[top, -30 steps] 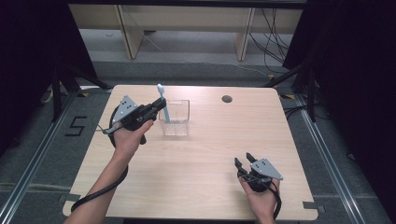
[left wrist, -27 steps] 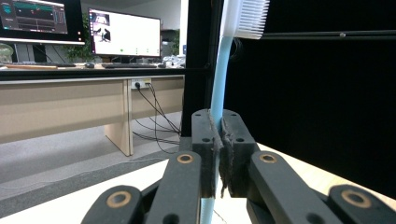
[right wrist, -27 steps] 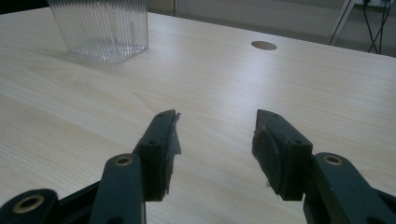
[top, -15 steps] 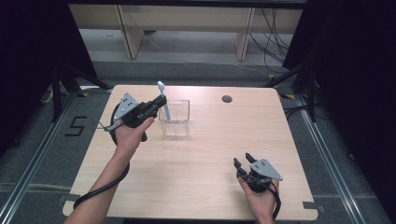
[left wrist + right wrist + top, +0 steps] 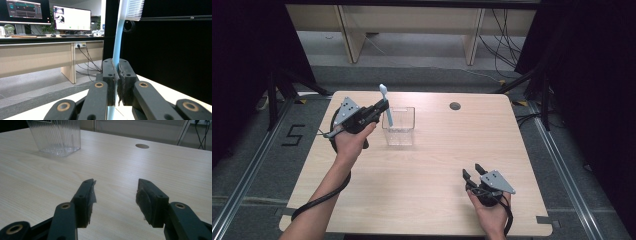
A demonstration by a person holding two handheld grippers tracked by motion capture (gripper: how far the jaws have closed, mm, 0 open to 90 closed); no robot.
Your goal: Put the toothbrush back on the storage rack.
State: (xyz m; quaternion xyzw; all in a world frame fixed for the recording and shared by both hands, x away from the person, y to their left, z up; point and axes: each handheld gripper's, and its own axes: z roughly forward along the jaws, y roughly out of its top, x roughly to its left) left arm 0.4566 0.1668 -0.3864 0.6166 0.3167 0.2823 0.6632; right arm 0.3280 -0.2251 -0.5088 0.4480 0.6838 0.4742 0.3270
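Light-blue plastic toothbrush [image 5: 387,107] clamped upright in left gripper [image 5: 379,107] fingers at clear ribbed plastic container [image 5: 399,126]; left gripper view resolves white bristles. Right gripper [image 5: 115,195] fingers apart above wooden tabletop [image 5: 437,160].

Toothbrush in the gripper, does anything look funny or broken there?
Nothing broken. The blue toothbrush stands upright, bristles up, pinched in the left gripper beside the clear container. Only the grey padding on the jaws looks frayed at its edges.
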